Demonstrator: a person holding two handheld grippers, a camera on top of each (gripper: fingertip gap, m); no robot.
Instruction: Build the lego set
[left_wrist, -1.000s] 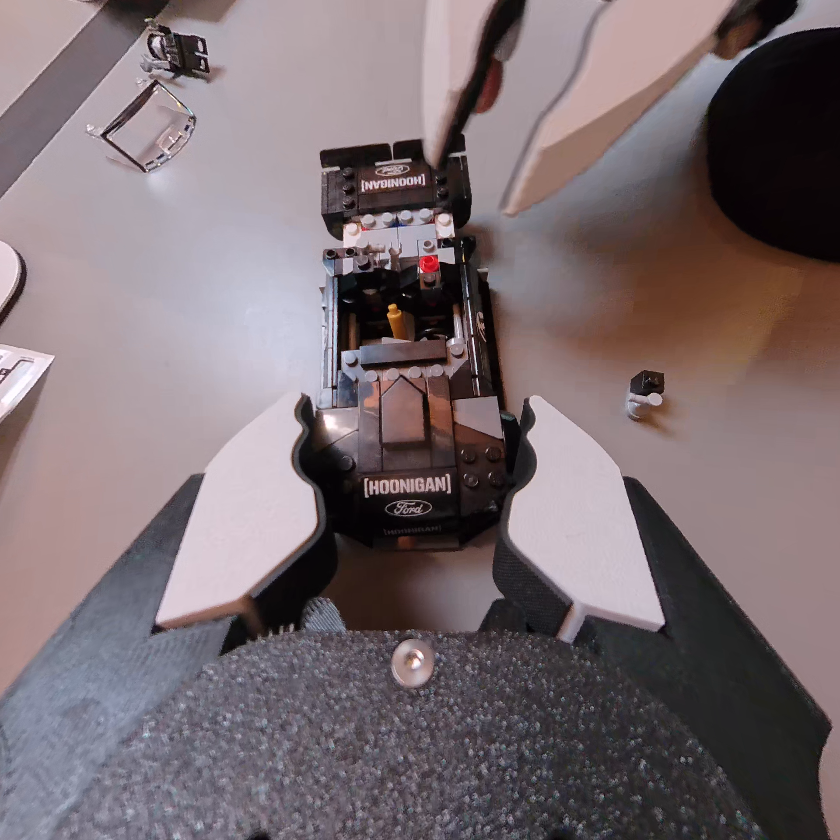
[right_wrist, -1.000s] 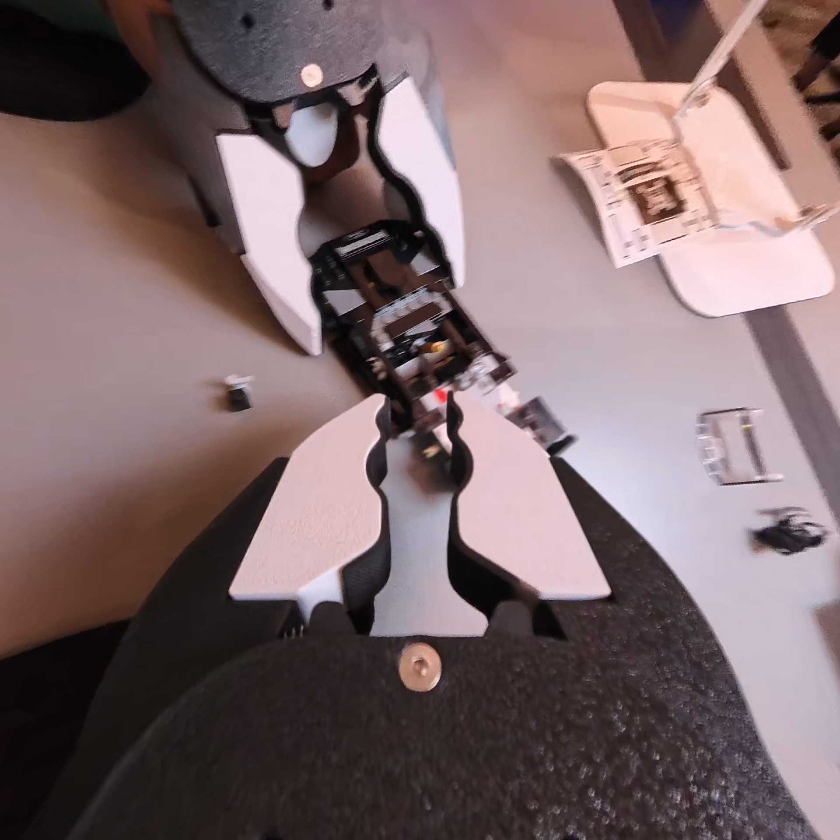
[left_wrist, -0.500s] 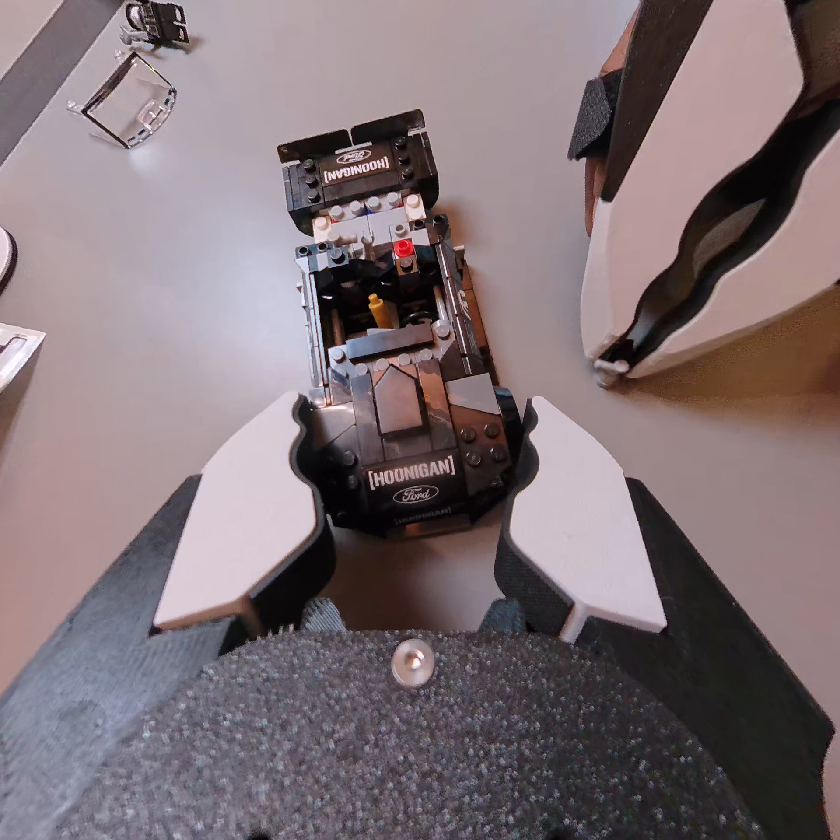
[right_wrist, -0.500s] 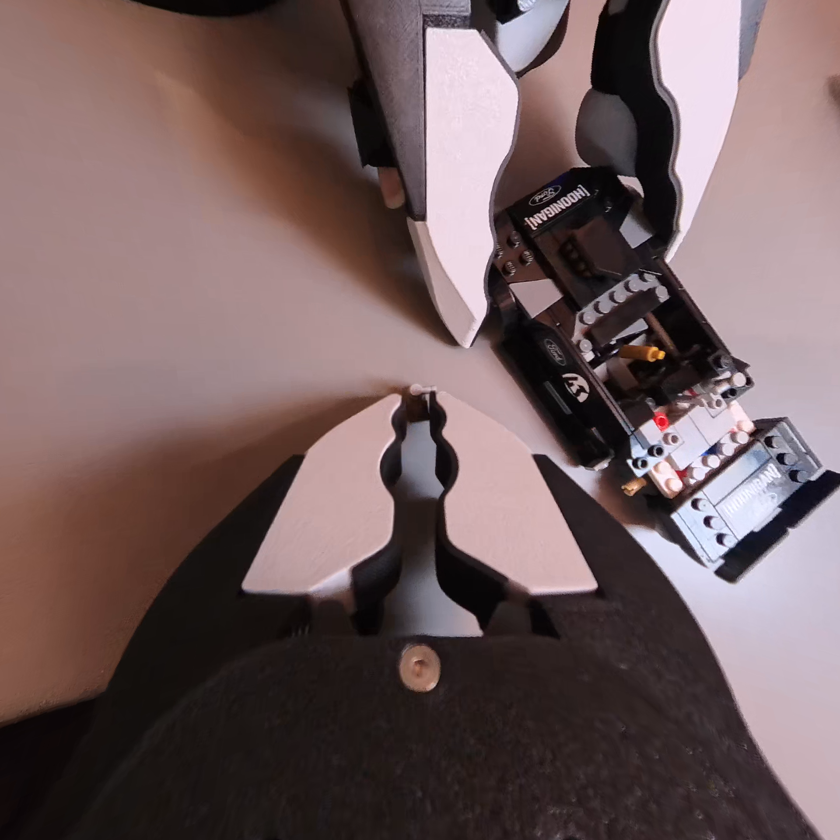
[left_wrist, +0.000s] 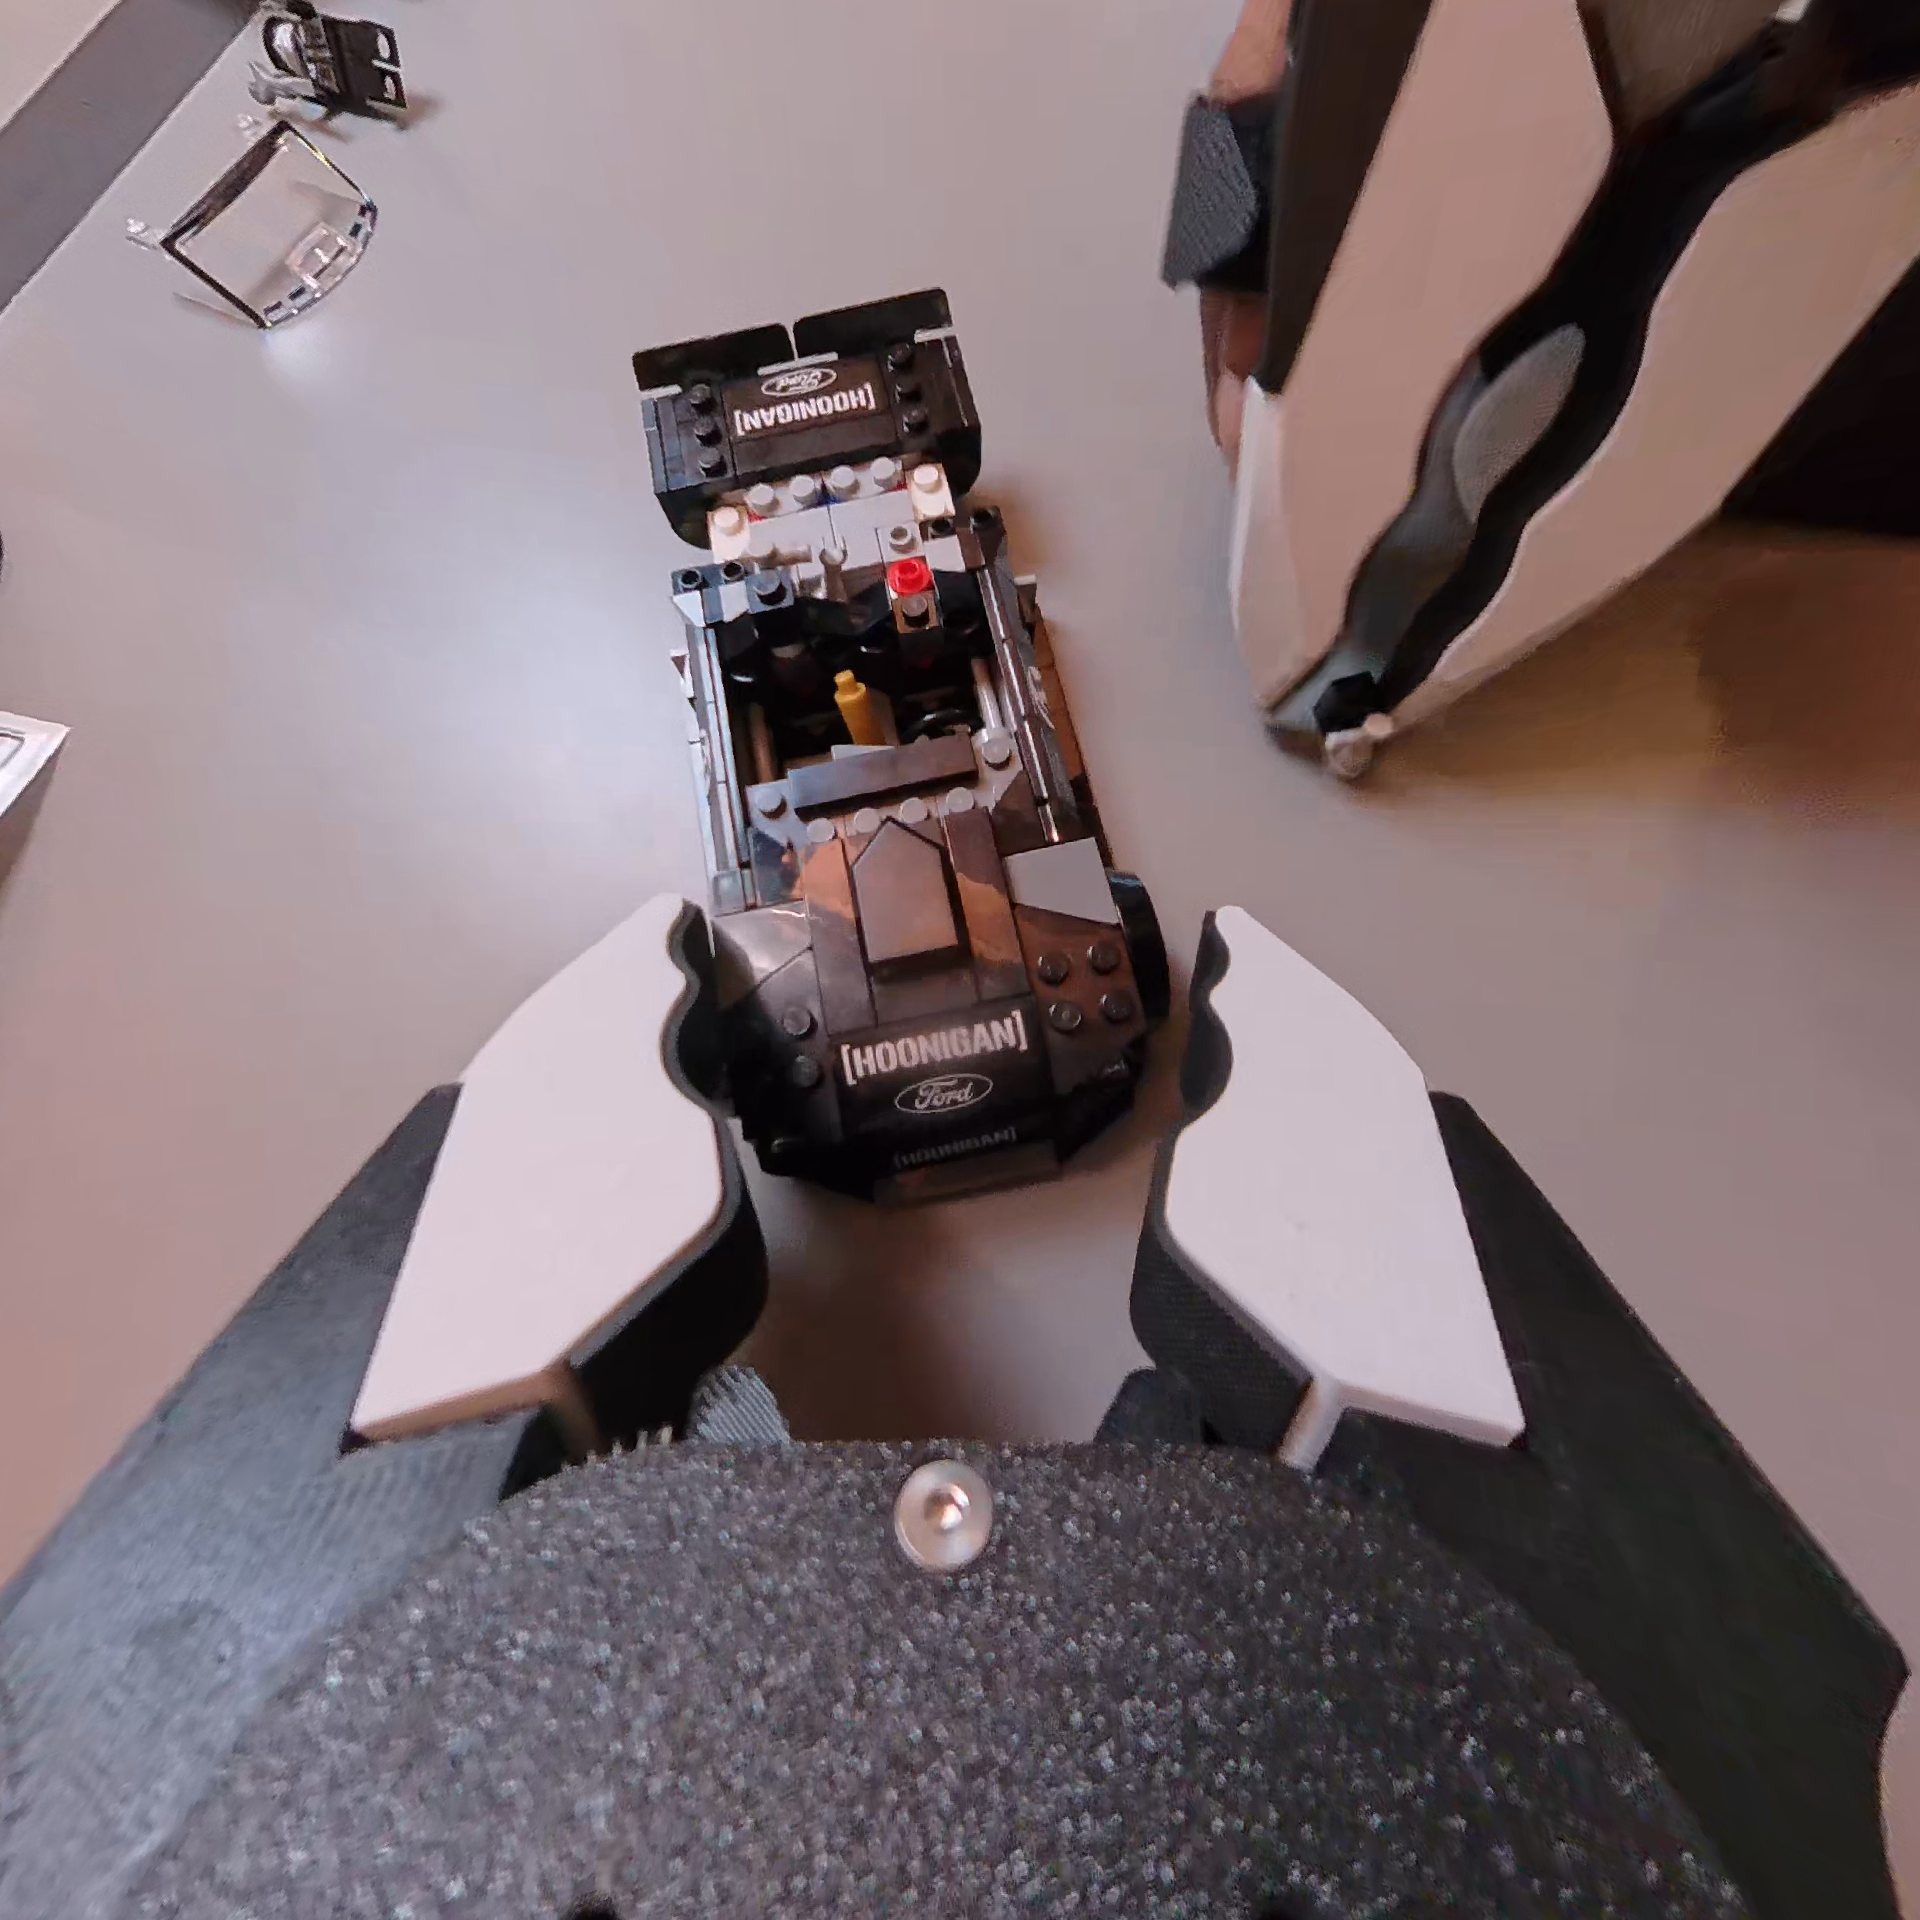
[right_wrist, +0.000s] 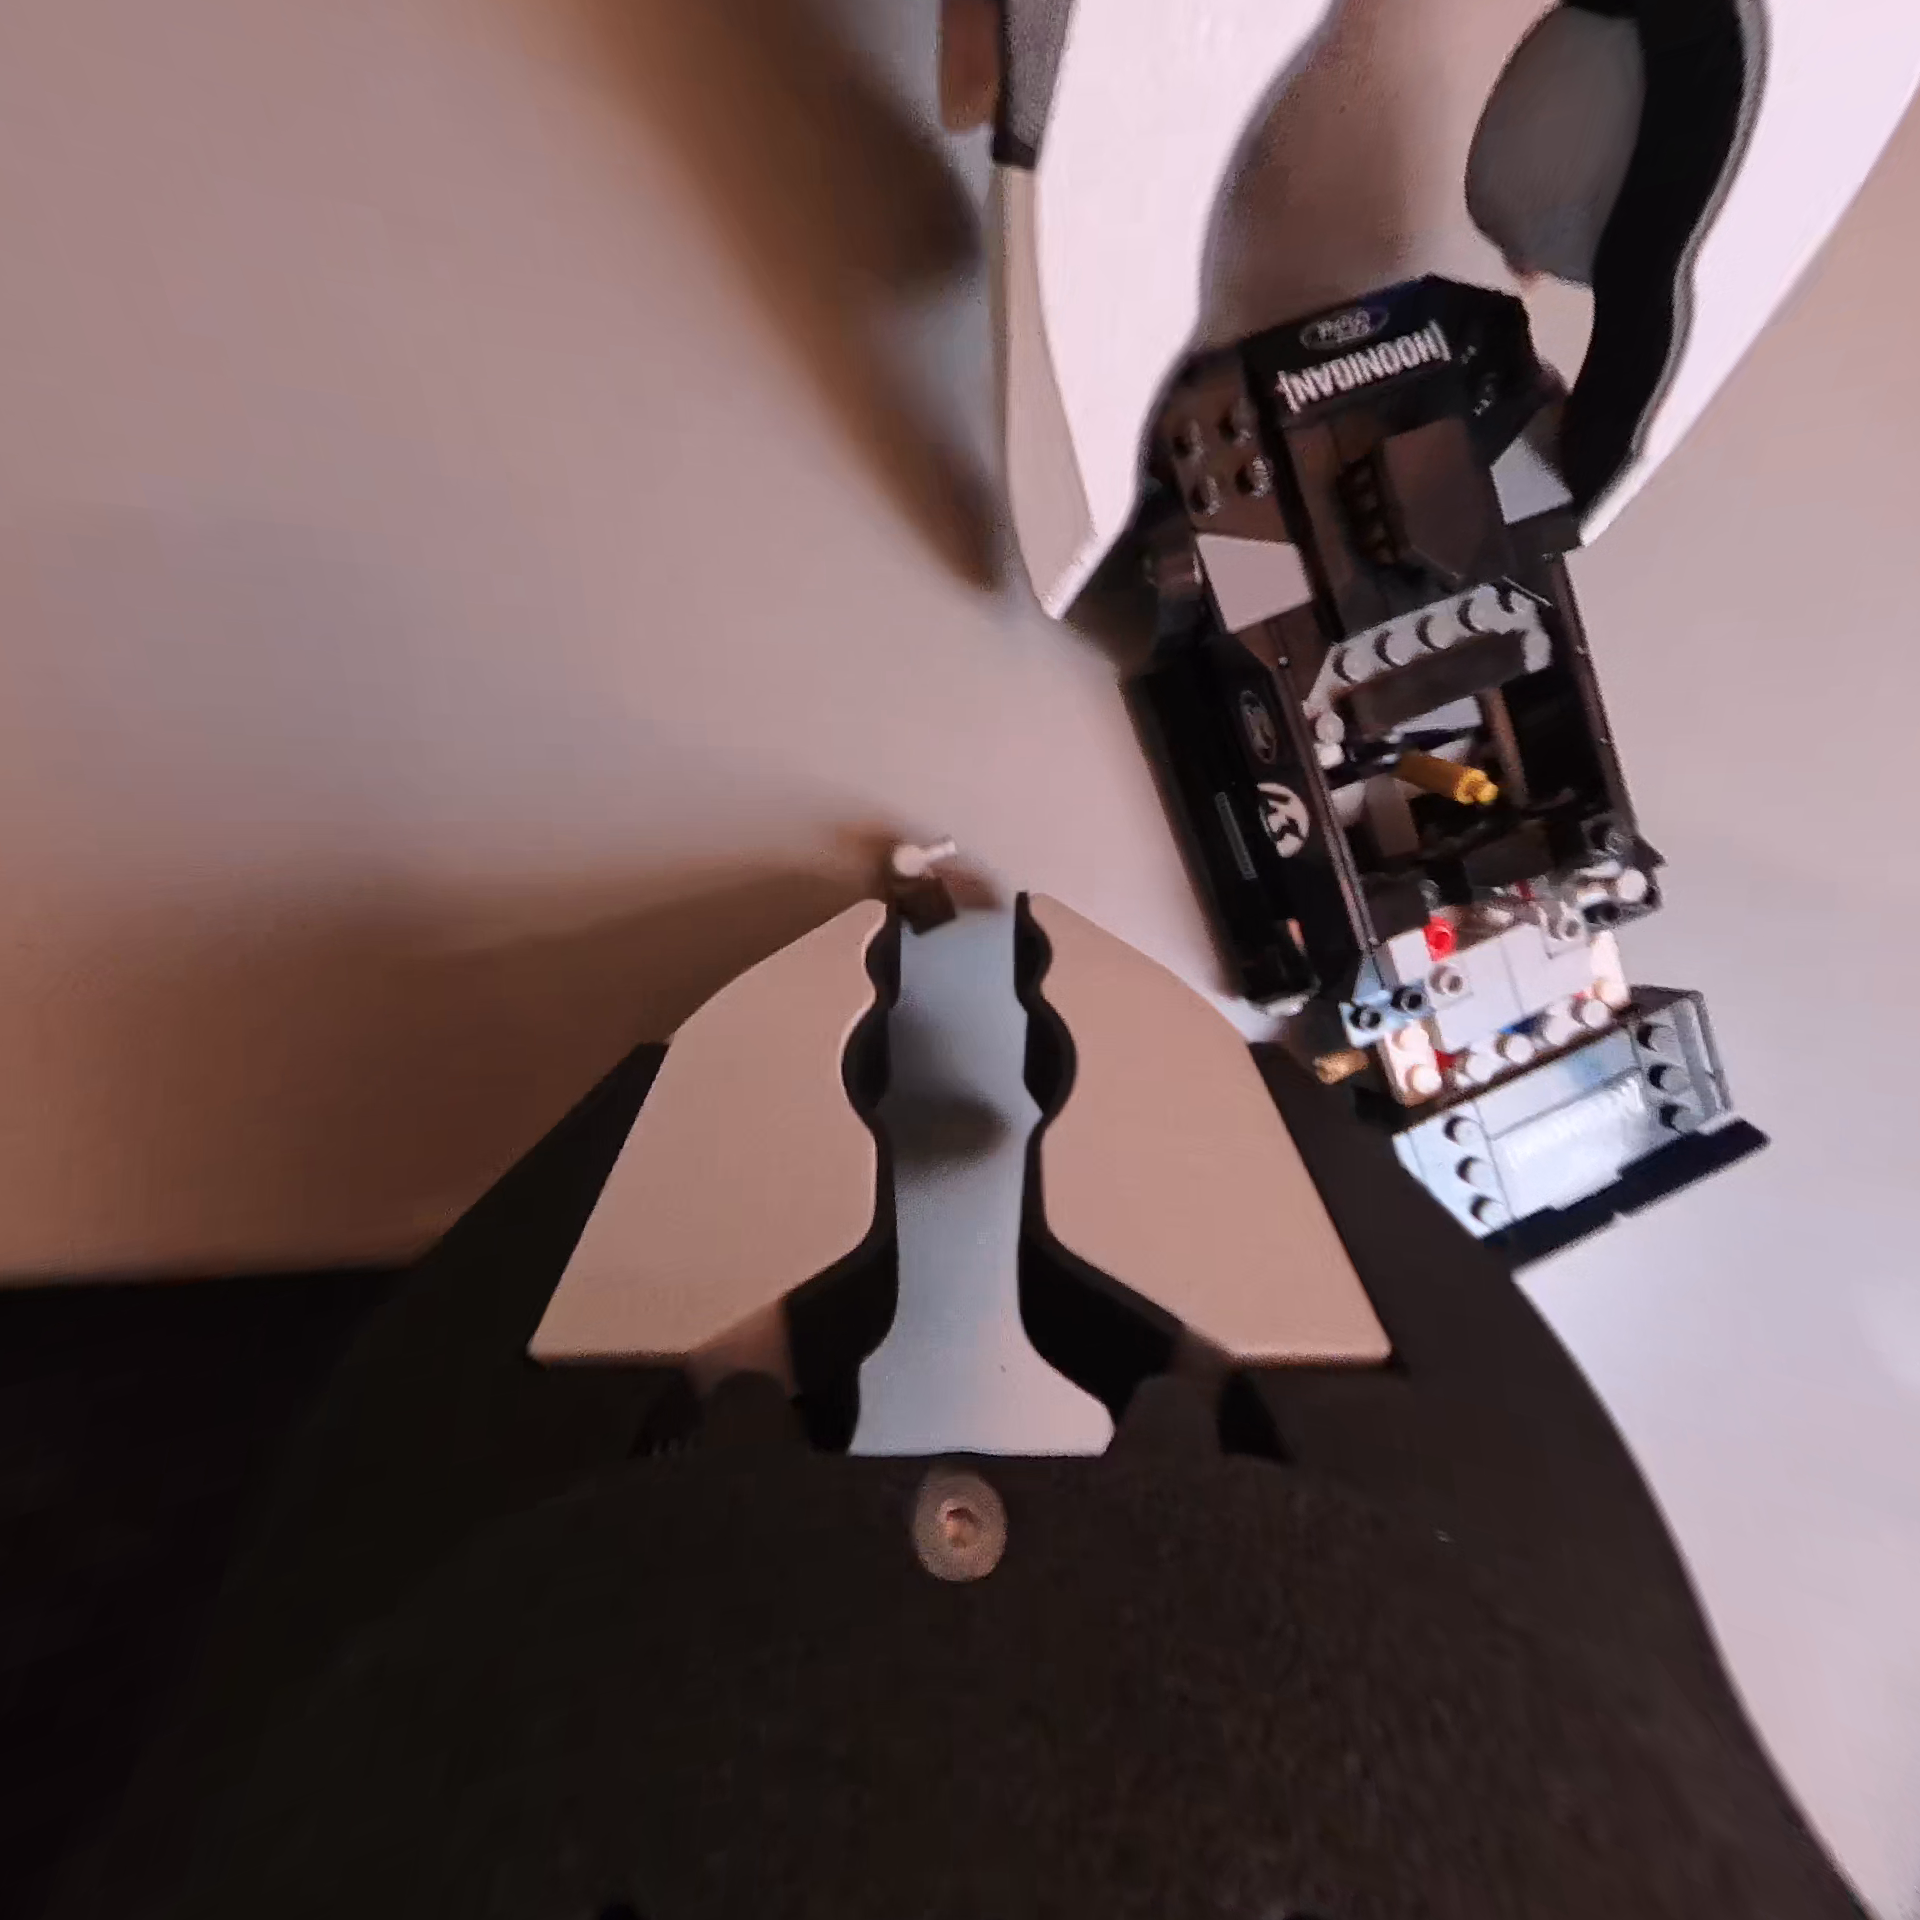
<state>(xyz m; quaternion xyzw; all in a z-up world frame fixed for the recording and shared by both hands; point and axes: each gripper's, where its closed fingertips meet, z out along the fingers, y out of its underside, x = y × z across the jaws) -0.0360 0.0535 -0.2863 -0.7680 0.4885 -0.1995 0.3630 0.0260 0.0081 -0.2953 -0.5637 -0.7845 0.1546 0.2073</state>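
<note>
The black lego car (left_wrist: 894, 831) sat on the grey table (left_wrist: 364, 727), its nose lying between the fingers of the left gripper (left_wrist: 940, 971). The jaws stood wide around that front end; the left finger (left_wrist: 582, 1153) seemed to touch the car's flank, while a slim gap showed at the right finger (left_wrist: 1309, 1174), so no firm clamp could be made out. Beyond the fingertips the car stretched away, its cabin open, a yellow peg (left_wrist: 854, 709) upright inside and a red stud (left_wrist: 911, 575) farther on.

Off to the right of those jaws, the right gripper (left_wrist: 1345, 717) pointed down at the table — its fingers drawn narrow, with a small black-and-white piece (left_wrist: 1351, 717) at the tips. In its own view the right gripper (right_wrist: 951, 904) showed a slim gap, the piece (right_wrist: 920, 883) sitting just at the left fingertip; whether it was truly pinched, I could not tell through the blur.

Far beyond the left jaws, to their left, lay a clear windscreen piece (left_wrist: 260, 234) and a small dark part (left_wrist: 332, 78).
</note>
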